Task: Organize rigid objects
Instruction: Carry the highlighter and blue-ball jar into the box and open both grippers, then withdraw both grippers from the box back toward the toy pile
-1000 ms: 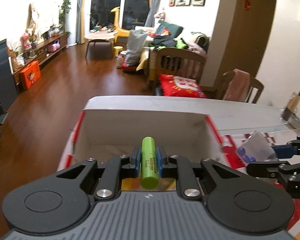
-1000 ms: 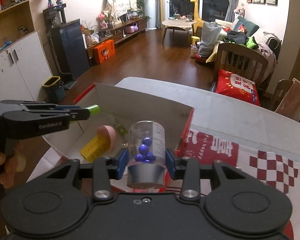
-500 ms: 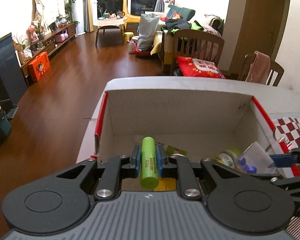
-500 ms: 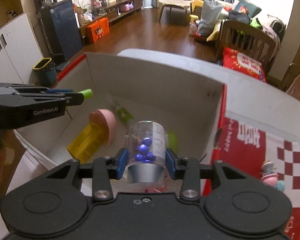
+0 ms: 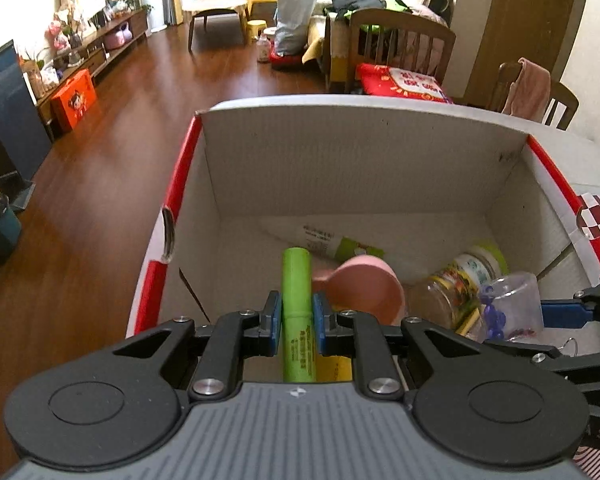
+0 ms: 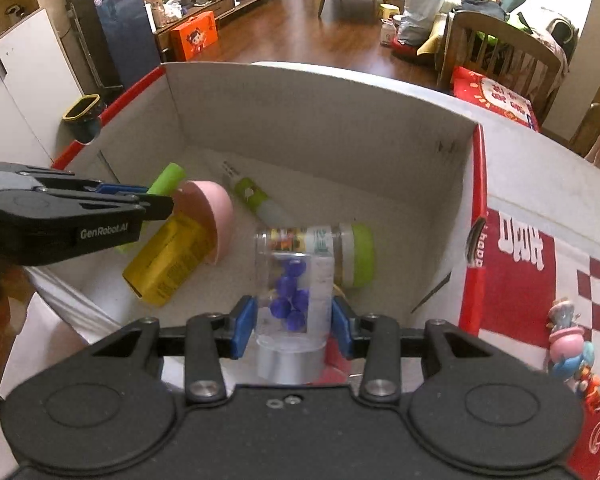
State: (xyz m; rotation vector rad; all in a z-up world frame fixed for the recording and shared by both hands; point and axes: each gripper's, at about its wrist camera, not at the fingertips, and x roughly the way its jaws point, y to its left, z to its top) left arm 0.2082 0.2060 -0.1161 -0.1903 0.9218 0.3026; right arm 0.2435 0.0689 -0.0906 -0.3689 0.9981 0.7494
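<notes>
In the left wrist view, the left hand-held gripper point(image 5: 296, 322) sits at the bottom middle and pinches a green tube point(image 5: 297, 304) between its blue pads. The tube points into the open white box point(image 5: 340, 152) that fills the middle of the frame. A little to the right lie a pink cup point(image 5: 362, 286) and a glass jar point(image 5: 456, 284) on the box floor. In the right wrist view, a yellow bottle point(image 6: 168, 264) lies at the middle left. At the bottom middle the right hand-held gripper point(image 6: 294, 322) pinches a clear jar point(image 6: 294, 300) with blue balls inside. At the far right a small toy point(image 6: 570, 344) sits on the red and white tabletop point(image 6: 540, 280). Both things hang over the box. I think the clear jar could land on the glass jar and knock it hard if it drops now.
</notes>
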